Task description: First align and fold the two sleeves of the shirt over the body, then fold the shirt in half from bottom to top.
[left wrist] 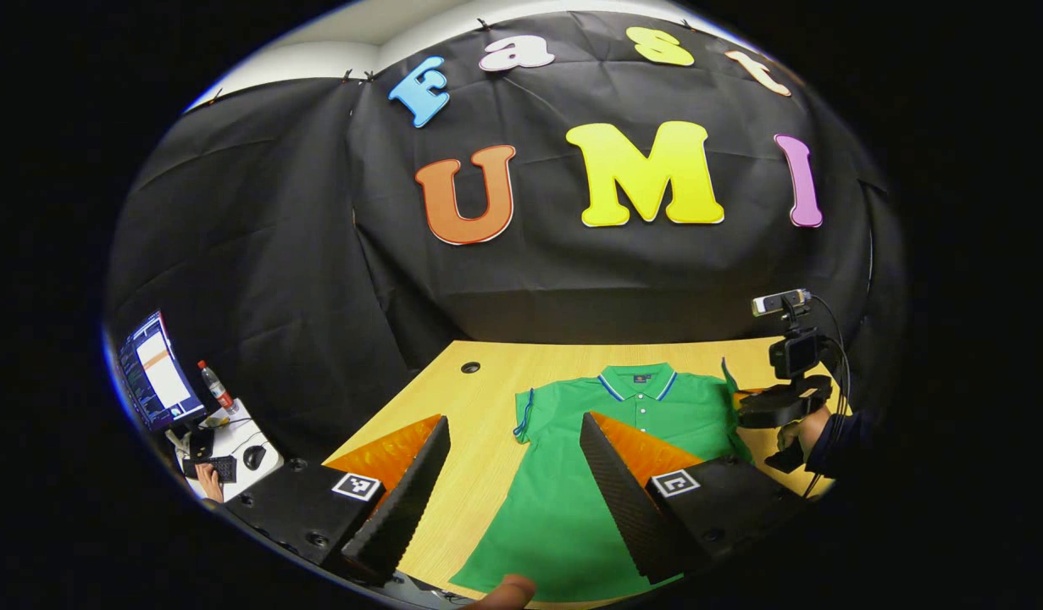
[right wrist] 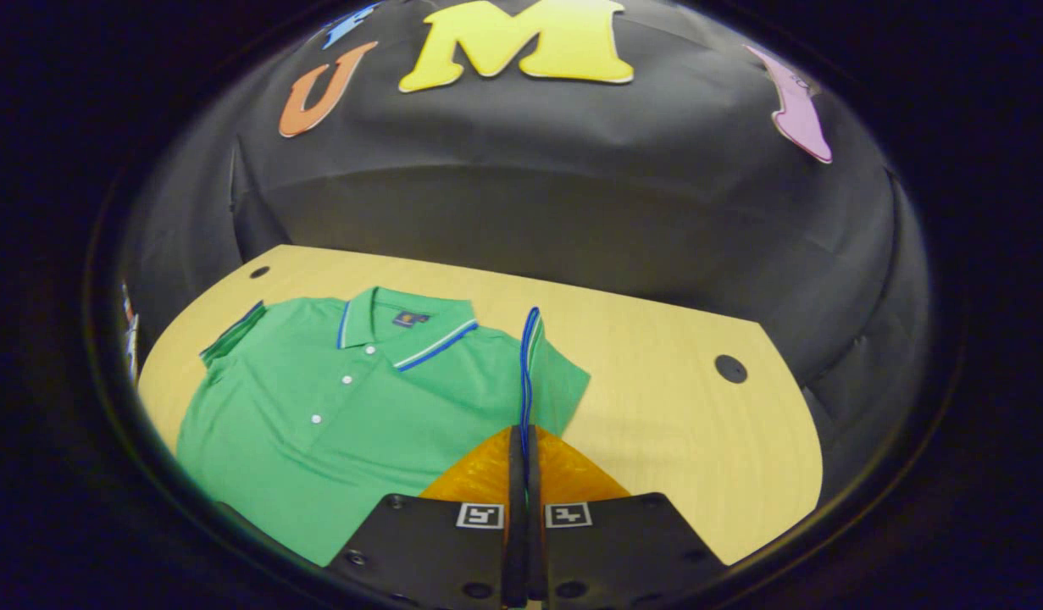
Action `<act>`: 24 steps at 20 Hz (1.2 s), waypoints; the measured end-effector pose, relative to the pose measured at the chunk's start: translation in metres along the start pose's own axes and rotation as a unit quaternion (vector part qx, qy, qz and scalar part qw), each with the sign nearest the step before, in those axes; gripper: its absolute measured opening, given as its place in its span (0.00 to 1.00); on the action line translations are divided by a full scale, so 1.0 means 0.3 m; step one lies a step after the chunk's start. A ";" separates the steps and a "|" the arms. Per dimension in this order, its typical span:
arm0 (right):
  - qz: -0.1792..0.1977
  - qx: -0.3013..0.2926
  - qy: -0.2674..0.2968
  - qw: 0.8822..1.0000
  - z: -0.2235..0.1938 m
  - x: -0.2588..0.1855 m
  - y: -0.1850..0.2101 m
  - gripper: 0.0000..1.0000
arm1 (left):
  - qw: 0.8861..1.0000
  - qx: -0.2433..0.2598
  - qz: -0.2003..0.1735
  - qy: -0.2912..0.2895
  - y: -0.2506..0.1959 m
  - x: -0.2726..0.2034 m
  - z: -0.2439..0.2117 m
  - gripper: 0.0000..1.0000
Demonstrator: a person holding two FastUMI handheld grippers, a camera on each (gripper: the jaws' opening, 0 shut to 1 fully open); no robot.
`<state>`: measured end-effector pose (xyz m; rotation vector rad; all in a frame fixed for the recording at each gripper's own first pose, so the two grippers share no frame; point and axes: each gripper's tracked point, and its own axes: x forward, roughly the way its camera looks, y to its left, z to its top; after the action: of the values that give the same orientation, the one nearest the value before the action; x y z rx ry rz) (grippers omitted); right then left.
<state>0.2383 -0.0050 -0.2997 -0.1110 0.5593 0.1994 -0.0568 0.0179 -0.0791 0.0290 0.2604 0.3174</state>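
Right sleeve going up
Right gripper (right wrist: 522, 440) pinches the shirt (right wrist: 318, 424) sleeve cuff (right wrist: 528, 364), lifting it to fold inward; left gripper (left wrist: 513, 474) hovers wide open, empty

- The shirt (left wrist: 572, 500) has its hem cut off by the lower edge of the left gripper view, and the left claw (left wrist: 513, 462) covers part of its body
- In the right gripper view the right claw (right wrist: 522, 474) hides the sleeve (right wrist: 545, 373) cuff where it pinches
- The monitor (left wrist: 152, 381) is too small to make out
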 end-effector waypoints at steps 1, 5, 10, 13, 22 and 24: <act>0.008 -0.008 0.004 1.000 -0.009 0.001 0.024 0.03 | 1.000 -0.002 0.000 0.003 0.010 -0.003 -0.008 1.00; 0.043 -0.010 0.003 0.999 -0.012 -0.011 0.136 0.03 | 1.000 -0.013 0.009 0.020 0.068 -0.017 -0.053 1.00; 0.058 -0.034 0.028 0.997 -0.071 -0.012 0.223 0.04 | 0.999 -0.032 -0.002 0.039 0.104 -0.007 -0.089 1.00; 0.057 -0.018 0.036 0.998 -0.075 -0.049 0.239 0.30 | 0.998 -0.041 -0.021 0.041 0.116 0.044 -0.100 1.00; -0.016 0.050 -0.022 0.998 0.051 -0.446 0.191 0.94 | 0.993 -0.024 -0.103 0.047 0.092 0.377 -0.151 1.00; -0.029 0.066 -0.040 0.997 0.091 -0.561 0.180 0.98 | 0.993 -0.019 -0.112 0.044 0.083 0.473 -0.153 1.00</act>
<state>0.1010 0.0255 -0.1891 0.0084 0.4874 0.1099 0.0540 0.0854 -0.1572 -0.0514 0.3418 0.1008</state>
